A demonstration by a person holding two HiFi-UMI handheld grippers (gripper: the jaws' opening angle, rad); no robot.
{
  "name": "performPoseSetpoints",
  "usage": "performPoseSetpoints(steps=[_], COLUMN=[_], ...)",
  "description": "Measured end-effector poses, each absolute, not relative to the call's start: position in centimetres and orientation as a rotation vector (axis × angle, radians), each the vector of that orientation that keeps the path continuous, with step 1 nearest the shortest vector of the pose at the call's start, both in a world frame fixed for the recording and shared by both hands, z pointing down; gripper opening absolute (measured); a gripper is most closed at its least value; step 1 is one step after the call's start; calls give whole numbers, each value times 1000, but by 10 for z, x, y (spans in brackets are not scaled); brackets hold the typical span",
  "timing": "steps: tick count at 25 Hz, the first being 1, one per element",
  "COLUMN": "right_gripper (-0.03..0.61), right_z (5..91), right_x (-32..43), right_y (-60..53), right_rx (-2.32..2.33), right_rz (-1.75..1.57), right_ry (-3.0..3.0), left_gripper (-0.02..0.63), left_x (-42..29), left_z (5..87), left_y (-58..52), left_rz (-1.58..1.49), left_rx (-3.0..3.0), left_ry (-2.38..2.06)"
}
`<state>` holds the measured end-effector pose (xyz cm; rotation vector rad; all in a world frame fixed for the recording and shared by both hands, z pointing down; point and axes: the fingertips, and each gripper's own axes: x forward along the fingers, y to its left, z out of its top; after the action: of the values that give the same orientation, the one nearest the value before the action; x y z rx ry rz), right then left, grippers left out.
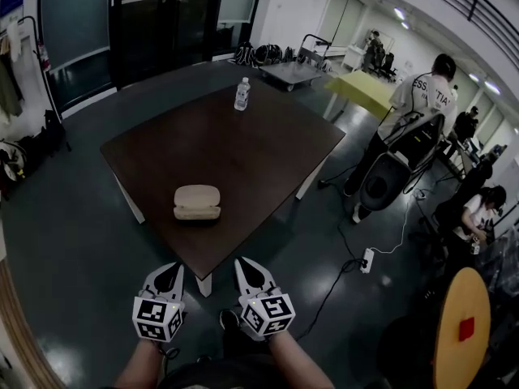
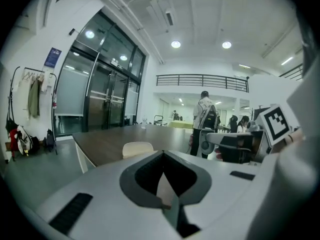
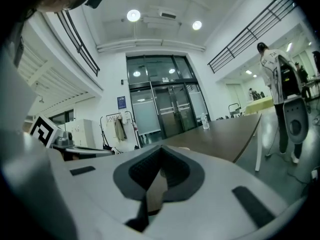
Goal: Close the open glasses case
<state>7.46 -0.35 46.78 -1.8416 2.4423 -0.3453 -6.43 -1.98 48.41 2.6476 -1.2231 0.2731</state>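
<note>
Across the dark table (image 1: pixel 243 148), the glasses case (image 1: pixel 197 202) is lying crosswise, well ahead of the slightly nearer left gripper (image 1: pixel 172 268) and the right gripper (image 1: pixel 243 263), both clenched empty.

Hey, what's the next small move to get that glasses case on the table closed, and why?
Probably move both grippers forward, over the near edge of the table, toward the glasses case. The left gripper and right gripper hang short of the table, jaws together with nothing between them, and the case lies untouched near that edge.
</note>
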Motion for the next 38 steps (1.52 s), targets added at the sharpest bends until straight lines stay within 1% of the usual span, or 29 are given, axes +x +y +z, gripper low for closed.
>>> performPoseSetpoints(steps=[5, 11, 21, 27, 31, 38], right_gripper=[-12, -12, -12, -12, -11, -11], right_z=[463, 470, 491, 501, 512, 518], right_x=[98, 112, 138, 134, 132, 124], right_y=[-60, -120, -184, -209, -228, -274], right_rx=[-1863, -1810, -1756, -1705, -1745, -1855], right_rz=[-256, -314, -395, -433, -479, -514], right_ry=[2488, 2537, 2571, 2634, 2640, 2617], left_gripper=[9, 9, 9, 9, 9, 9], left_x=[-42, -41, -43, -36, -32, -46], left_z=[484, 487, 511, 522, 535, 566], left_y=[-69, -115, -171, -193, -204, -239], left_rz=[282, 319, 405, 384, 446, 546], left_rx=[2627, 2558, 2428, 2370, 2371, 2370], left_ry=[-1248, -1331, -1433, -1455, -1415, -1297])
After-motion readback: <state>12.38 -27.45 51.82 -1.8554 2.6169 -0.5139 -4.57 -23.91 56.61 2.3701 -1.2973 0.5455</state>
